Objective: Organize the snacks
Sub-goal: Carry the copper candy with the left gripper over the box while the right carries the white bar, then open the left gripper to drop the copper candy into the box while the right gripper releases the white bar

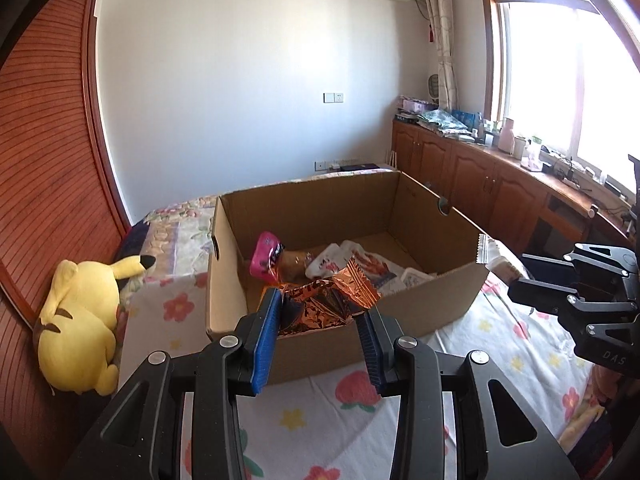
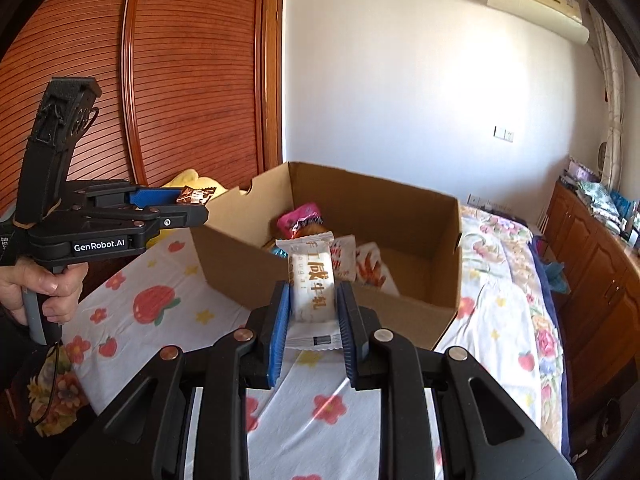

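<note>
Left gripper [image 1: 320,312]: clenched on an orange foil packet [image 1: 324,300].
Right gripper [image 2: 312,312]: grasping a white nougat bar [image 2: 312,288].
Cardboard box [image 1: 240,300]: on the bed's [image 1: 312,424] floral sheet, snacks inside.

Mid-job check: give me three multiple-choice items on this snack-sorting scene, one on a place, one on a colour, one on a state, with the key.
1. Where does the yellow plush toy lie?
A. inside the brown cardboard box
B. on the bed left of the box, beside the wooden wardrobe
C. on the window counter

2. What colour is the crinkled foil snack packet in the left tongs?
A. orange
B. green
C. white

3. What is the state of the right tongs?
A. open and empty
B. shut on a pink pouch
C. shut on the white wrapped snack bar

Key: 1 B, the toy rests outside the box against the wardrobe; 2 A, the foil between the blue pads is orange; 3 C, both pads press the white bar's sides.
</note>
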